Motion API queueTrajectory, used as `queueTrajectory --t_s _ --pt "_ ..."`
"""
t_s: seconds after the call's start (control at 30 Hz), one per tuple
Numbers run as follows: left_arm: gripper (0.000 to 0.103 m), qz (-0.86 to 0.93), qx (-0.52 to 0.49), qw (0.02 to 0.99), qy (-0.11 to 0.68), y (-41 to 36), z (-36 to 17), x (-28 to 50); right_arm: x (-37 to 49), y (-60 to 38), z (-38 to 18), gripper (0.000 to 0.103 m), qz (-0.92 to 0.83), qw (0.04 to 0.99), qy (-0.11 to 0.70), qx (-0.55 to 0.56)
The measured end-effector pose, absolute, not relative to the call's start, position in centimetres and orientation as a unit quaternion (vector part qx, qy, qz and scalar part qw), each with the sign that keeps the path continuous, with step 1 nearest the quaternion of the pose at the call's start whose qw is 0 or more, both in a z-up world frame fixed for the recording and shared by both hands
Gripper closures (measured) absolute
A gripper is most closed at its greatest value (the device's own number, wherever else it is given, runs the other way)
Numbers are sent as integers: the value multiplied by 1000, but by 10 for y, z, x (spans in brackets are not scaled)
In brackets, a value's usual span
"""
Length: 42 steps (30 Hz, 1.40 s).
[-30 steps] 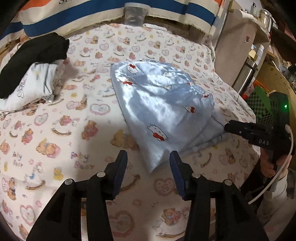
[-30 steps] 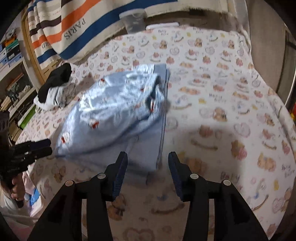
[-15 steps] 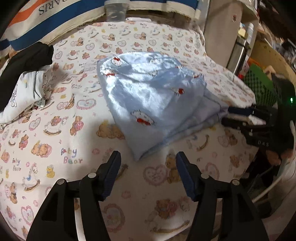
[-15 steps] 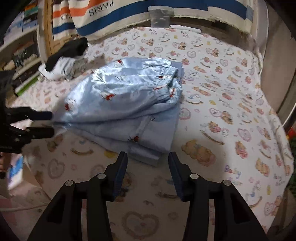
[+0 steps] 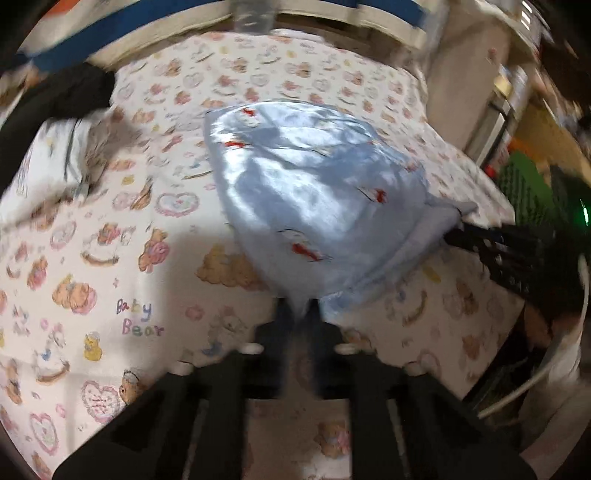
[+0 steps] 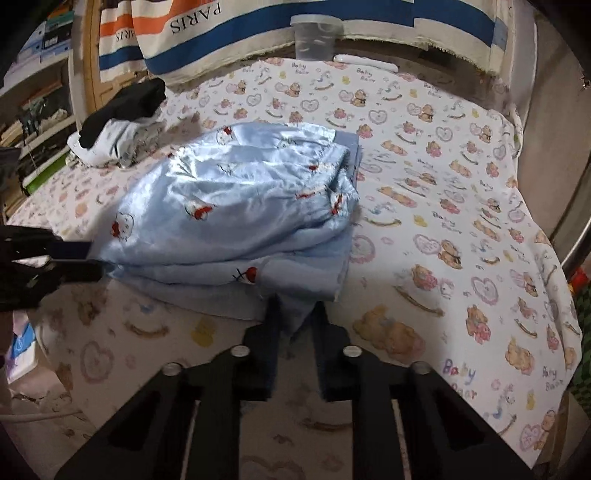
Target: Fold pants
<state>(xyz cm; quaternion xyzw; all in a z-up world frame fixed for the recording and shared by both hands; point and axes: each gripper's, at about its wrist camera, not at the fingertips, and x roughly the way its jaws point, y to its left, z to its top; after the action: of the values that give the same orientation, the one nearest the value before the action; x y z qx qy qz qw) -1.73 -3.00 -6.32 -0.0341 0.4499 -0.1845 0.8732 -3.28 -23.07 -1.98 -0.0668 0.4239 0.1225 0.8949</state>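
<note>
A: Status on left gripper (image 5: 297, 312)?

B: Clamped on near corner of the pants (image 5: 317, 206), blue fabric pinched between the pads. Blurred in the left wrist view, but confirmed from the right wrist view, where the same gripper bites the left edge of the bundle

A: Right gripper (image 6: 295, 314)?

B: Closing at this moment, a tuck of the lower pants layer between the jaws, pads pressing on the cloth. Looks like a grip already

A: Location of the pants?

B: Mid-bed on the teddy-print sheet (image 6: 461, 206), already doubled into a loose stack, satin side up, matte lower layer sticking out along the near edge

A: Why grab both near corners?

B: Probably to lift the near edge evenly and carry it away across the stack for one more fold. Two corners held apart keeps the edge taut, no sag in the middle

A: Risks?

B: Satin slippery, top layers likely to slide off when lifted. Right grip maybe on the bottom layer only, hard to tell how many layers caught

A: Anything in the way?

B: Pile of black and white clothes (image 6: 118, 122) far left, well apart. Clear plastic tub (image 6: 316, 35) at the headboard, also well apart
</note>
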Motion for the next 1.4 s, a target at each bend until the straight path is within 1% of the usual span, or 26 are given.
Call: queueTrajectory --t_s 0.07,0.27,0.3,0.33,0.37,0.4,0.43,0.47,0.5,0.63,0.73,0.87,0.97,1.03,1.07,1.13,1.2,1.27,1.4 --pt "102 -188 -57 871 451 -25 -62 -14 -34 -231 -16 90 119 899 416 -68" --pt "102 -191 -34 891 410 -30 -34 -18 -35 -232 -9 89 103 902 417 -55" --pt "102 -191 -36 894 404 -30 -28 -16 -35 -232 -8 85 99 901 419 -55" --pt "103 -190 -36 897 397 -29 -23 -13 -37 -228 -6 77 96 902 418 -58" --pt "103 -188 -38 900 392 -29 -19 -11 -40 -224 -1 71 98 904 410 -64" --pt "103 -187 -41 902 387 -28 -15 -8 -45 -218 4 56 106 910 395 -69" --pt "103 -188 -43 903 384 -28 -12 -5 -50 -211 10 37 115 916 377 -75" --pt "103 -189 -44 904 380 -29 -9 -3 -55 -205 15 30 125 921 361 -80" --pt "103 -189 -43 906 377 -30 -6 -1 -58 -197 19 26 135 925 345 -87" --pt "102 -194 -39 907 371 -35 1 4 -51 -164 17 26 190 918 328 -119" --pt "102 -198 -43 907 370 -36 5 6 -40 -135 8 26 232 904 308 -184" --pt "102 -202 -47 909 362 -34 11 6 -28 -104 -4 26 280 870 315 -256" --pt "102 -204 -46 910 358 -31 13 5 -21 -97 -8 26 258 870 315 -278" --pt "102 -206 -43 909 359 -30 12 5 -13 -103 -10 26 250 872 331 -261" --pt "102 -206 -42 909 360 -29 11 5 -8 -108 -12 28 247 872 343 -248" --pt "102 -206 -42 907 365 -27 8 4 0 -121 -16 51 241 869 371 -221" --pt "102 -207 -42 905 369 -24 5 3 5 -138 -19 60 239 867 395 -190" --pt "102 -205 -39 905 371 -23 4 1 7 -157 -20 61 232 870 403 -163" --pt "102 -202 -43 904 375 -20 0 0 2 -182 -18 63 229 875 402 -146"
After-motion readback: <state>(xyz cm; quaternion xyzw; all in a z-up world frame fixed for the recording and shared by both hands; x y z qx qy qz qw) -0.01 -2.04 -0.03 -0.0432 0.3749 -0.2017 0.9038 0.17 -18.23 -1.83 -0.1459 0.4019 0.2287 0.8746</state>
